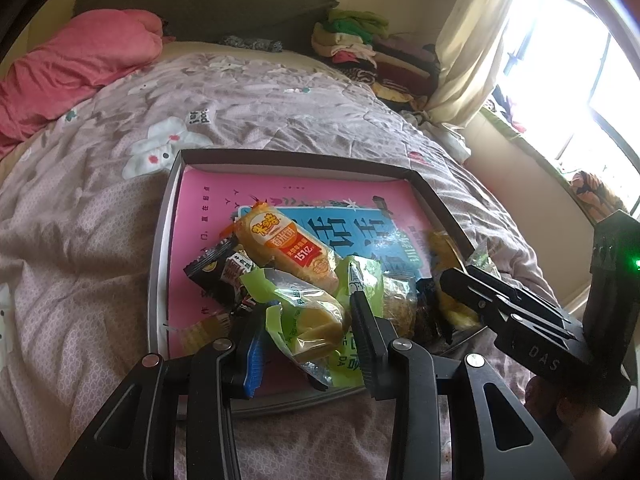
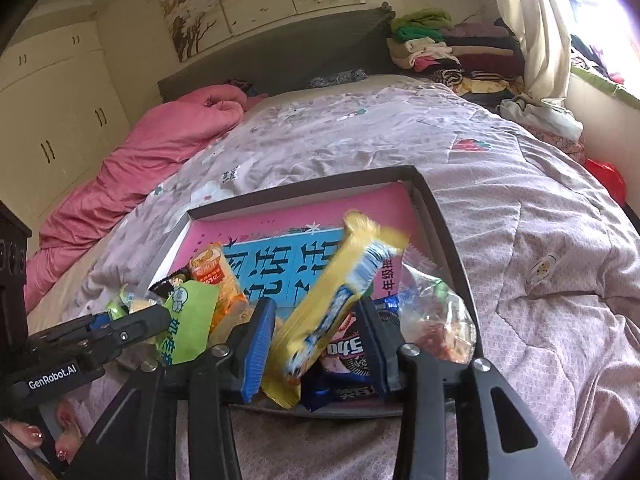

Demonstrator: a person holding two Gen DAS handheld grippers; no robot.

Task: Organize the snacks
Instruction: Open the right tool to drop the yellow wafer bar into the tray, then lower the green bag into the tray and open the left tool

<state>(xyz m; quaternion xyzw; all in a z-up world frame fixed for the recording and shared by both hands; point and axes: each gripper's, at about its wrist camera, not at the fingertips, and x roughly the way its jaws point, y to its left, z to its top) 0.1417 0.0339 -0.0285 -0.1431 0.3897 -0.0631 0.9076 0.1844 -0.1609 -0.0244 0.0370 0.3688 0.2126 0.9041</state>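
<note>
A person is holding two black grippers over a shallow dark tray [image 1: 160, 240] that is lying on a bed with a flowery quilt [image 1: 100, 220]. Both grippers are pointing forward and slanting down toward the snacks piled at the near end of the tray. The left gripper [image 1: 308, 332] is squeezing a green-wrapped snack [image 1: 316, 320] with a pale yellow piece inside; its two pads are pressing on the wrapper from both sides. The right gripper [image 2: 316, 344] is standing with its fingers a little apart, and a long yellow snack packet [image 2: 340, 292] is sitting tilted between them, looking blurry. The packet looks loose between the blue pads [image 2: 258, 348], not pinched. In the left wrist view the right gripper is reaching in from the right side over the tray's near corner. In the right wrist view, fingertips with painted nails [image 2: 36, 436] are showing in the bottom left corner under the left gripper. An orange rice cracker pack [image 1: 288, 248] and a black candy wrapper [image 1: 212, 268] are lying in the tray beside the green snack. A pink blanket [image 1: 72, 68] is bunched up at the far end of the bed.
</note>
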